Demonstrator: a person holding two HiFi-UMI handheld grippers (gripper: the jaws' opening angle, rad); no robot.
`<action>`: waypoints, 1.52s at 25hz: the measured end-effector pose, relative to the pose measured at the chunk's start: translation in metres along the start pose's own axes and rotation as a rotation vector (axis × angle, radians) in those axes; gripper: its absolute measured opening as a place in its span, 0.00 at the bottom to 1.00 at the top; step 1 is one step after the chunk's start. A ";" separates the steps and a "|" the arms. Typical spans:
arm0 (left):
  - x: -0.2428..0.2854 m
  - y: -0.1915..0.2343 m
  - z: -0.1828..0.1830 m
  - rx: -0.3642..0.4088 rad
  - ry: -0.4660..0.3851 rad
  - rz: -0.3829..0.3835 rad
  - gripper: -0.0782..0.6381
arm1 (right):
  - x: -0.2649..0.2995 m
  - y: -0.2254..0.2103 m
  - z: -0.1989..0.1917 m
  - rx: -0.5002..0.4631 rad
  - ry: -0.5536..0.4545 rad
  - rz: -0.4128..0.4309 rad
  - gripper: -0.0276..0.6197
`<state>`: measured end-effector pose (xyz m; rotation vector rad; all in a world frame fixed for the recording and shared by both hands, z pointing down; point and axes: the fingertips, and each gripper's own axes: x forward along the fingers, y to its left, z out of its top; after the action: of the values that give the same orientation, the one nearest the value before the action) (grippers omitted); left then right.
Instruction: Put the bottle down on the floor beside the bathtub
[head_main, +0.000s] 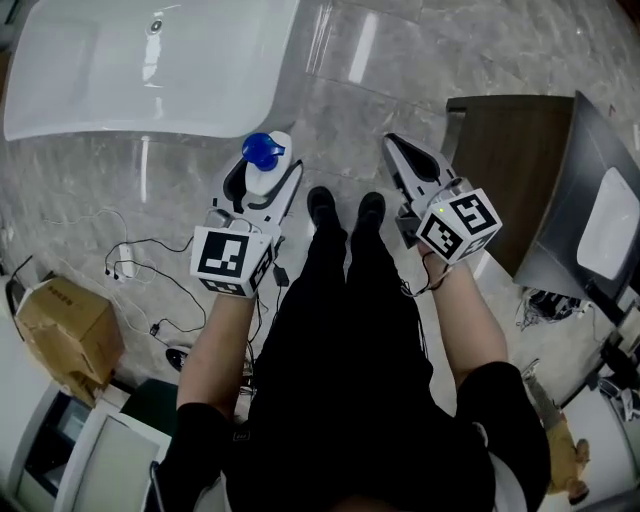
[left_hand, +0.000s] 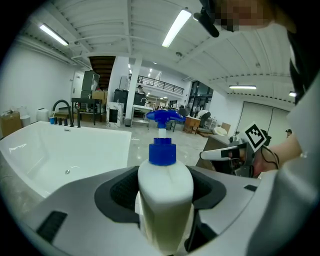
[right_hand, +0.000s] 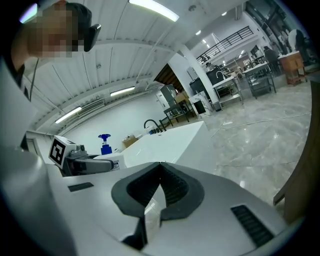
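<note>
A white bottle (head_main: 264, 172) with a blue pump top (head_main: 262, 149) stands upright between the jaws of my left gripper (head_main: 266, 180), which is shut on it and holds it above the marble floor (head_main: 340, 110). The white bathtub (head_main: 150, 60) lies just beyond it, to the upper left. In the left gripper view the bottle (left_hand: 165, 195) fills the gap of the left gripper (left_hand: 165, 200), with the bathtub (left_hand: 60, 155) to its left. My right gripper (head_main: 395, 145) hangs level beside it, shut with nothing in it (right_hand: 160, 175). Its view shows the bottle (right_hand: 104, 143) at the left.
The person's black shoes (head_main: 345, 207) stand on the floor between the grippers. A dark cabinet (head_main: 520, 170) with a white basin (head_main: 608, 225) is at the right. A cardboard box (head_main: 65, 320) and loose cables (head_main: 130, 265) lie at the left.
</note>
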<state>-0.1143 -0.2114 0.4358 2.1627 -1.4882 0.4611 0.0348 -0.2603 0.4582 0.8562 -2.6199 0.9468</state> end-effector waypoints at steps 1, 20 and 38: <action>0.004 0.003 -0.011 -0.002 0.009 0.003 0.49 | 0.004 -0.002 -0.009 0.004 -0.002 0.004 0.09; 0.134 -0.001 -0.239 -0.032 0.065 -0.019 0.49 | 0.073 -0.136 -0.246 -0.005 0.142 0.076 0.09; 0.270 0.034 -0.375 0.070 0.082 -0.095 0.49 | 0.152 -0.234 -0.303 -0.108 0.107 0.112 0.09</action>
<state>-0.0537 -0.2236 0.8951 2.2295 -1.3373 0.5698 0.0559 -0.2791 0.8695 0.6212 -2.6221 0.8443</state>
